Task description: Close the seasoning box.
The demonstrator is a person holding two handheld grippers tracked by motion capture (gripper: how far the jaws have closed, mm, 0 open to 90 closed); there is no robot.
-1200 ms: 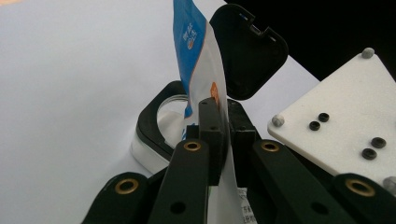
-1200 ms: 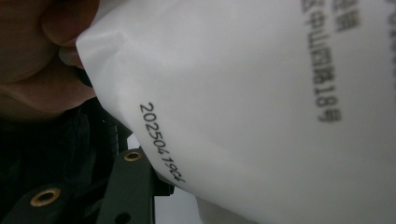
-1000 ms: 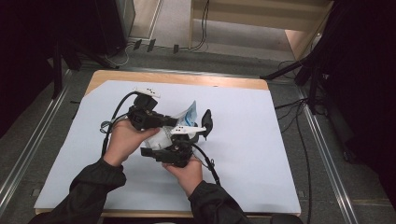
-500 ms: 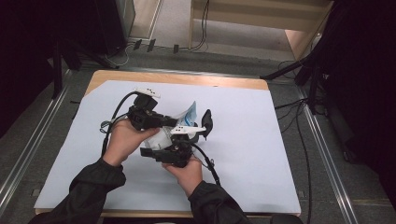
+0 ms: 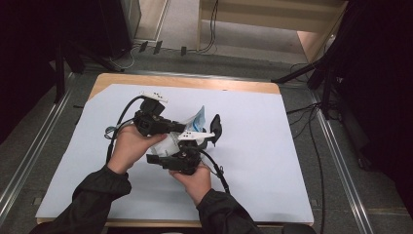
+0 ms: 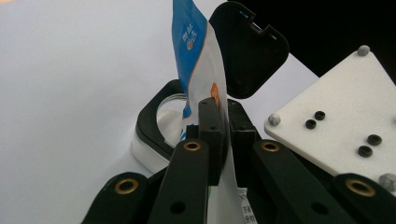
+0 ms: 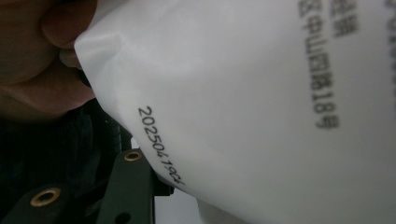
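Observation:
A white pouch (image 5: 194,123) with a blue printed top hangs between the two hands above the middle of the table. In the left gripper view my left gripper (image 6: 223,105) is shut on the pouch (image 6: 196,60), pinching its edge; in the high view this gripper (image 5: 181,127) points right. Just beyond stands a white container with a black rim (image 6: 154,128) and its black flip lid (image 6: 247,51) raised. The lid (image 5: 215,127) sits at the tip of my right gripper (image 5: 207,140), which seems closed on the container. The pouch (image 7: 261,93) hides those jaws except one finger (image 7: 128,182).
The table carries a pale blue sheet (image 5: 272,161) with its wooden edge (image 5: 195,82) at the back. Cables trail from both grippers over the sheet. Metal rails (image 5: 341,161) run along the floor on both sides, with stands and cables beyond the table.

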